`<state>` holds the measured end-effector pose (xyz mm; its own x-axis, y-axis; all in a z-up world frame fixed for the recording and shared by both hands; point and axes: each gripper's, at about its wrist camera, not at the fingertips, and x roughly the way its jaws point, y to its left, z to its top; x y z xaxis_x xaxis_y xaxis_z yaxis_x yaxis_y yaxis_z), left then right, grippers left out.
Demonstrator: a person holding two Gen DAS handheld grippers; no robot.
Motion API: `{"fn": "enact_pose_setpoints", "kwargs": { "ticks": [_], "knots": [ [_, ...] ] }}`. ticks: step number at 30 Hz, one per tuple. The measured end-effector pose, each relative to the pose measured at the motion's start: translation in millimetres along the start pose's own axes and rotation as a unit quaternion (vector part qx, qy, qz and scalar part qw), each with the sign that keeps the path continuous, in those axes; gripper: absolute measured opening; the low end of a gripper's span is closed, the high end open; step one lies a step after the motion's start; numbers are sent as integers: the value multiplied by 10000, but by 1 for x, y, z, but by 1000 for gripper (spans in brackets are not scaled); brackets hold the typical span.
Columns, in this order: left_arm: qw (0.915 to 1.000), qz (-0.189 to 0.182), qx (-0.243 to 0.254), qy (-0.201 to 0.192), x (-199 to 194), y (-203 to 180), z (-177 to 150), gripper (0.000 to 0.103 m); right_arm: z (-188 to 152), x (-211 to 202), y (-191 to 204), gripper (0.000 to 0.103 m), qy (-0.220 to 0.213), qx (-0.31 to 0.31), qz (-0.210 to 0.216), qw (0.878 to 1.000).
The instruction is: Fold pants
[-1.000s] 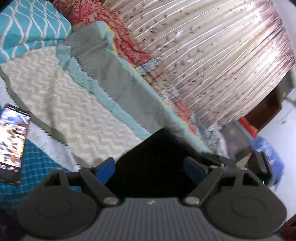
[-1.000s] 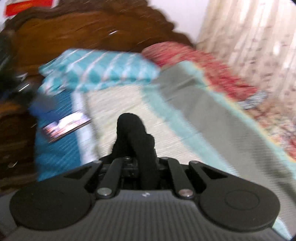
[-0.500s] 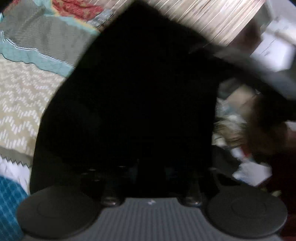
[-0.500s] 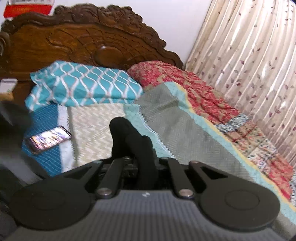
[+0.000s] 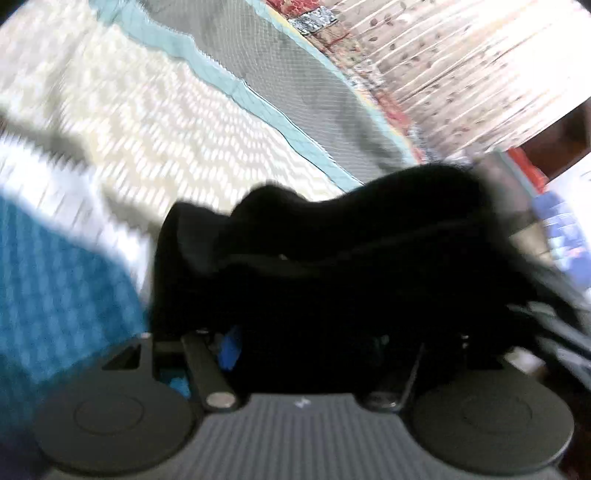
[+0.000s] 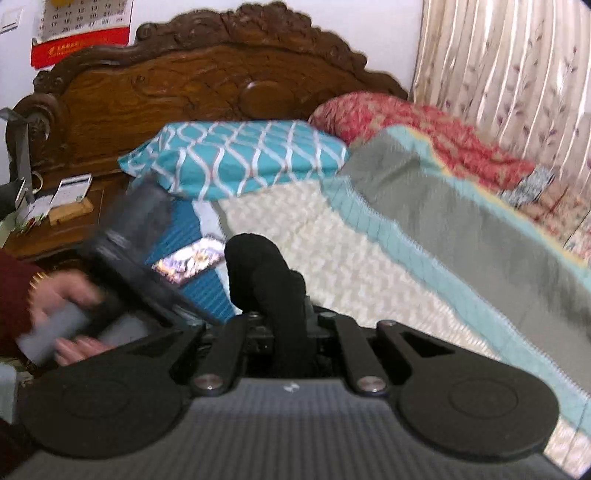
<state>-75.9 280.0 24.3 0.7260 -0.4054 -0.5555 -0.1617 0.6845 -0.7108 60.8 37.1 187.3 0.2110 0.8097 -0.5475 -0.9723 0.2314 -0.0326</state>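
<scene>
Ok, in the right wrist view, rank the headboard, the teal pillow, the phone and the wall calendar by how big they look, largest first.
1. Wooden headboard
2. Teal pillow
3. Wall calendar, cut off by the frame edge
4. Phone, partly hidden

The last two look close, and the phone lies nearer the camera, so their order is unsure.

Black fabric pants (image 6: 264,280) are bunching up between the right gripper's (image 6: 280,325) fingers, over the patterned quilted bedspread (image 6: 332,251). Lit smartphone (image 6: 188,263) is lying left of them; teal lattice-print pillow (image 6: 236,158) is sitting behind, against the carved wooden headboard (image 6: 192,81).
</scene>
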Motion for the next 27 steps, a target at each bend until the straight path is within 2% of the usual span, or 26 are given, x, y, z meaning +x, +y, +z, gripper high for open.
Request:
{"fn": "enact_pose_setpoints", "kwargs": {
  "ticks": [3,5,7,9,11,13,15,17,20,23,24,25,26,27],
  "knots": [
    [9976,-362,-533,-253,-26,24,-9,63,-12,17,15,11,328,-151,322,9988],
    [9967,-185,-727,-324,-31,36,-12,63,-25,34,32,11,545,-434,324,9970],
    [9951,-146,-958,-218,-28,49,-11,63,-35,51,44,13,798,-539,318,9948],
    [9954,-152,-937,-136,-24,50,-16,63,-43,61,50,15,906,-617,331,9934],
    [9967,-45,-769,-265,-32,52,-12,64,-49,67,54,15,997,-754,269,9918],
    [9953,-45,-859,-447,-50,62,-14,75,-52,71,53,15,1064,-703,218,9916],
    [9929,67,-1014,-617,-60,69,-10,78,-53,74,52,15,1073,-617,169,9922],
    [9931,143,-958,-653,-53,66,-2,78,-55,77,55,15,1054,-621,146,9924],
    [9962,116,-485,-712,-42,41,17,78,-56,78,63,15,1006,-810,39,9916],
    [9986,226,39,-476,-13,16,36,78,-58,75,67,15,947,-964,-71,9908],
    [9990,282,169,-313,-1,11,41,72,-59,74,66,15,929,-969,-105,9909],
    [9988,375,317,-75,18,4,45,58,-59,73,67,15,923,-976,-140,9908],
    [9977,503,408,199,34,0,48,19,-58,71,68,15,908,-1007,-186,9906],
    [9968,581,425,338,39,3,48,12,-57,68,70,16,868,-1062,-231,9903]
  ]
}}
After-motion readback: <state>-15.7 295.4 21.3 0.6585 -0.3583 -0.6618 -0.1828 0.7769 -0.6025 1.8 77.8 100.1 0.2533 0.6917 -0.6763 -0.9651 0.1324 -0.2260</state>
